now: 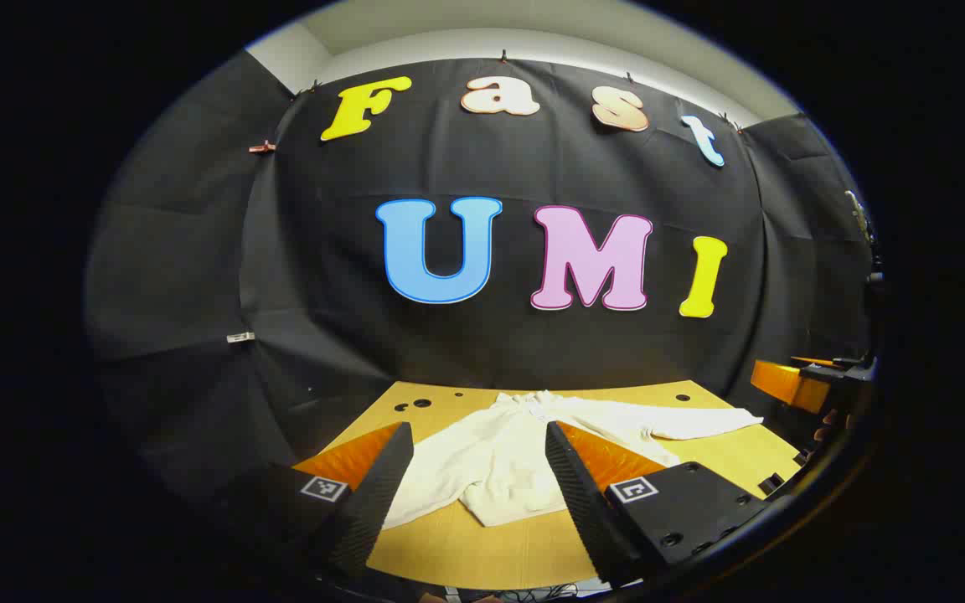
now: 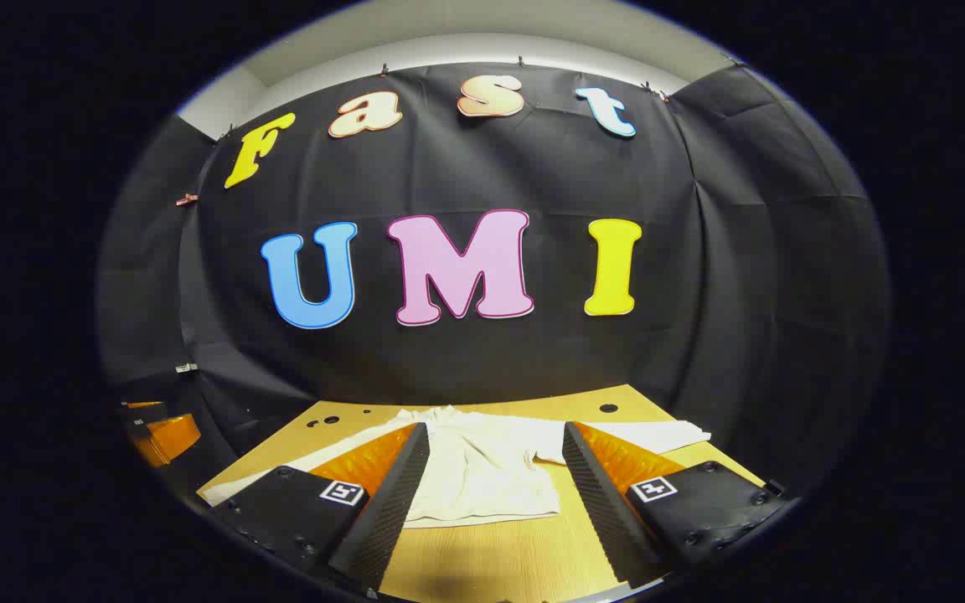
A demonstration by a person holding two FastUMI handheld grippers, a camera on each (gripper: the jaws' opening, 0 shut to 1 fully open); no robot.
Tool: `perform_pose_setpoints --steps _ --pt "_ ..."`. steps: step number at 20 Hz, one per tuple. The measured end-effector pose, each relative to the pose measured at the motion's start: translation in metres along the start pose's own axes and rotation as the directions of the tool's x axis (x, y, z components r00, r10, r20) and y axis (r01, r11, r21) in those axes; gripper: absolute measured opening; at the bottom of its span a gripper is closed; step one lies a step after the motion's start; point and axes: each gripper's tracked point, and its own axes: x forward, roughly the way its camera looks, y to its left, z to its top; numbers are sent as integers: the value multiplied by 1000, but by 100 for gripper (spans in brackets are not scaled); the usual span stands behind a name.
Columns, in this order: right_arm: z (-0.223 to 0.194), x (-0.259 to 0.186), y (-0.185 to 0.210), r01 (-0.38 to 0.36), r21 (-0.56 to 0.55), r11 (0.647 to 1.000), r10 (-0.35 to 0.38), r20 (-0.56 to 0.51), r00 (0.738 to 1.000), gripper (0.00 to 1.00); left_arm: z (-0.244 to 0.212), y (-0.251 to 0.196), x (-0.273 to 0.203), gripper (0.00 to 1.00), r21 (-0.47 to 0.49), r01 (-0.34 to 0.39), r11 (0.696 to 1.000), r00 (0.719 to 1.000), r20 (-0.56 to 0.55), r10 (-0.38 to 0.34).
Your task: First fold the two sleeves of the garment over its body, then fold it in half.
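Lying flat, garment [image 1: 499, 456] sits beyond both open tools.

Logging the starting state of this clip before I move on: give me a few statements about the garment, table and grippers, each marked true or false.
1. The white garment lies spread on the wooden table. True.
2. Both sleeves are already folded over the body. False: the sleeve on one side stretches out flat, and the other sleeve does too.
3. The left gripper is open, with nothing between its fingers. True.
4. The right gripper is shut on the garment's hem. False: its fingers stand apart, above the table, gripping nothing.
5. The garment is dark blue. False: it is white.
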Motion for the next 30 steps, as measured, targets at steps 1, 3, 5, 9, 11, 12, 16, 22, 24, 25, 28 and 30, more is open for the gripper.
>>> perform_pose_setpoints --steps 1,3,5,9,11,12,16,22,24,25,28,30 --pt "0 5 -3 1 0 1000 -1 0 1000 98 1 -3 6 98 1 0 1000 1000 1 0" --pt "3 15 -5 -2 13 1000 2 -3 1000 98 3 -5 16 98 2 -5 1000 1000 1 5" --pt "9 24 -5 -5 6 1000 5 12 1000 98 4 -9 24 98 -3 -2 1000 1000 3 2" --pt "6 37 -3 -17 -14 1000 17 7 1000 98 2 -13 37 97 -6 9 1000 1000 -12 -9" --pt "3 42 -4 -20 -18 1000 20 -1 1000 98 -1 -14 42 98 -6 8 1000 1000 -22 -8" --pt "1 45 -4 -20 -20 1000 20 -6 1000 98 -3 -14 44 98 -7 8 1000 1000 -27 -9" --pt "-2 59 -6 -29 -4 1000 29 -26 999 98 -5 -16 55 98 -9 12 1000 999 -36 -12" --pt "-1 85 -18 -21 -17 1000 20 -34 999 98 -6 -21 73 98 -2 10 1000 999 -50 -10" --pt "-3 93 -22 -25 -11 1000 24 -51 998 98 -6 -25 79 98 4 11 1000 998 -57 -10" --pt "-4 99 -24 -31 -4 999 31 -57 998 98 -6 -27 82 98 6 13 1000 998 -58 -12" --pt "-6 118 -44 -1 -5 1000 0 -69 998 98 -8 -35 92 98 20 22 1000 998 -63 -20" --pt "-7 131 -64 31 0 1000 -31 -75 997 98 -7 -38 100 97 25 25 999 998 -65 -24"
